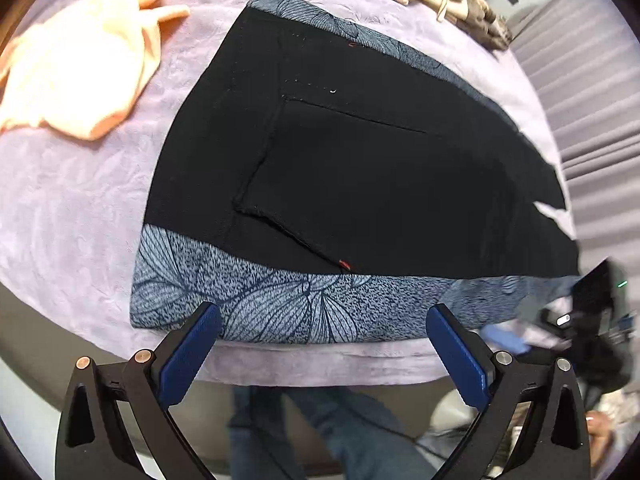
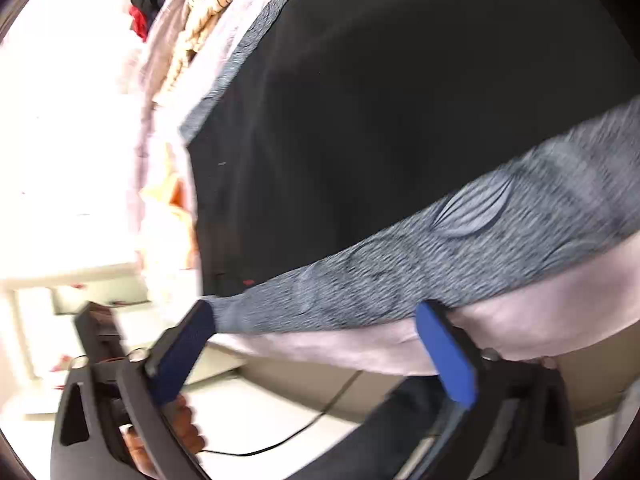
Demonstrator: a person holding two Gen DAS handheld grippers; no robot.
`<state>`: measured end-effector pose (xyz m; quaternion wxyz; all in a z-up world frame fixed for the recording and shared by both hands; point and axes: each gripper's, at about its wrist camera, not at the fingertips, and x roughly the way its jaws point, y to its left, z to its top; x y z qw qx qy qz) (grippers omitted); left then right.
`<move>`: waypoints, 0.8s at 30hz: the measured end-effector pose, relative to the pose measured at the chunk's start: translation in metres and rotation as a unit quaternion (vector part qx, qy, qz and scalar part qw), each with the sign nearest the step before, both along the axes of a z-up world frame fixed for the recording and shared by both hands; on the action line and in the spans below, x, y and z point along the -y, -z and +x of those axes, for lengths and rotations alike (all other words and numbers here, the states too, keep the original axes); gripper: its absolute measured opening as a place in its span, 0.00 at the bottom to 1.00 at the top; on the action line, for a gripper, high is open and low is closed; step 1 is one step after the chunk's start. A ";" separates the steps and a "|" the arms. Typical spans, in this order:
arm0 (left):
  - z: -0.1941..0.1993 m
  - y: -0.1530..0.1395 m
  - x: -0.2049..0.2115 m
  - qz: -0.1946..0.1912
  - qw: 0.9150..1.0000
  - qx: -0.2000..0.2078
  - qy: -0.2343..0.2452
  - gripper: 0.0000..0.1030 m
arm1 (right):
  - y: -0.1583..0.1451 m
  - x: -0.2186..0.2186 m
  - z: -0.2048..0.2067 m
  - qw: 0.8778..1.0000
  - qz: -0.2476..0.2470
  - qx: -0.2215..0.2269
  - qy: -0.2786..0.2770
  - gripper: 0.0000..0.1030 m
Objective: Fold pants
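I am looking down at the black pants (image 1: 360, 168), which are lying flat on a grey leaf-print cloth (image 1: 280, 308) spread over a lavender cover (image 1: 72, 208) on the bench. Their long axis is running left to right, with a back pocket facing up and the legs trailing off to the right. My left hand-held gripper (image 1: 322, 332) is hovering at the near edge with its jaws spread wide and holding nothing, the pants lying just beyond it on the far side. My right hand-held gripper (image 2: 314, 328) is likewise gaping wide and empty at the near edge of the same cloth, though its view is blurred. Both are sitting about equally near the near long edge, so I judge the coming move will take that edge and carry it away from me.
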<state>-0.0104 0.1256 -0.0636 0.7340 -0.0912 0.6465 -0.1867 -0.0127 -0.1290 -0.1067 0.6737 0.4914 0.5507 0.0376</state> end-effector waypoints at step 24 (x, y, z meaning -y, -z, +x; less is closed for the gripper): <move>0.006 0.031 0.004 -0.165 0.980 -0.064 -0.093 0.99 | -0.013 -0.044 0.058 0.988 0.100 0.116 0.011 0.80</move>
